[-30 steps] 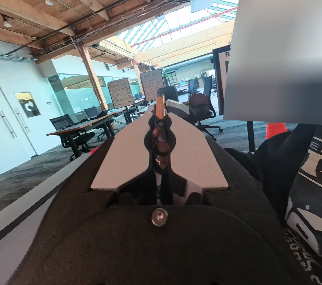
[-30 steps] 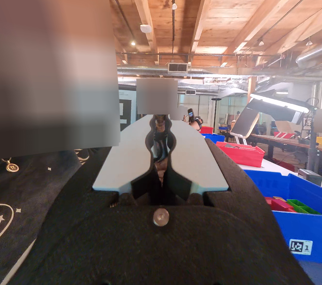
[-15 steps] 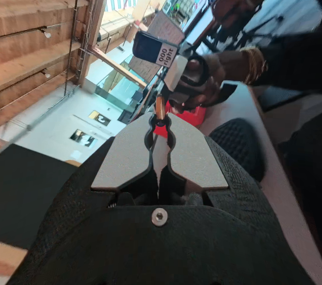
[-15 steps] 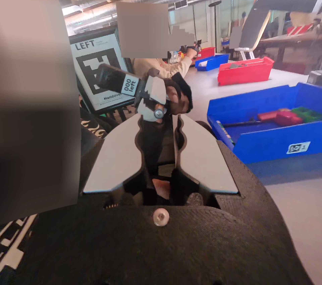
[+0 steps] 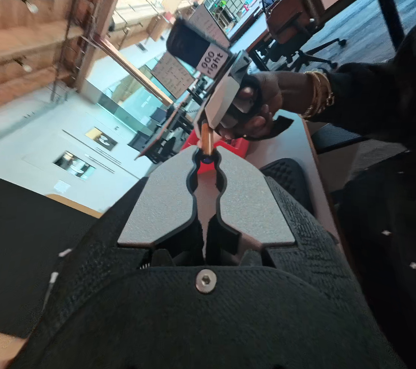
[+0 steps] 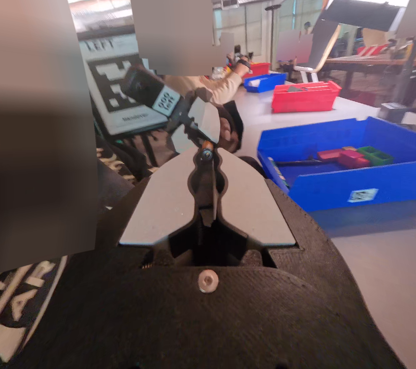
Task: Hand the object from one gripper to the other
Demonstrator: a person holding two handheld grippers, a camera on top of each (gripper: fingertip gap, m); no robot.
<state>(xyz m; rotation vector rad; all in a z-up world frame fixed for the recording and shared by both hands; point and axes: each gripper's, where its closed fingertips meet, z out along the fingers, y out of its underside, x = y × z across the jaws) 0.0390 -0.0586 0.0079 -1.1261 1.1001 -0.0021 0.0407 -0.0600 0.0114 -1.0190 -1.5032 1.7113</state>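
L claw (image 5: 206, 152): closed on the near end of a short copper-coloured cylinder (image 5: 207, 138), pinched right at the fingertips. Same grip is seen as 1 s & 0.5 s ago, so nothing has changed on this side except the tilt of the view.

Cylinder: held in mid-air above the tabletop (image 6: 258, 110) and spanning the gap btw. the two claws. Its dark round end is seen facing the R wrist cam.

R claw (image 6: 206, 152): the change is here. At 0.5 s ago its jaws were spread wide & the cylinder was still short of them. Now they are drawn in to a narrow gap w/ the cylinder's far end between the tips. From both views it is judged to be clamped on, though contact at the pads is partly hidden & the frames are motion-blurred.

Meaning for the task: the handover is judged to be at its mid-point, w/ the object shared by both claws. The L grip is not yet released. Until it is, any pull or twist by either hand could lever the cylinder out, as only the very tips are engaged at each end.

Further R, a blue bin (image 6: 337, 191) w/ coloured blocks & a red bin (image 6: 304, 99) are left untouched on the tabletop.
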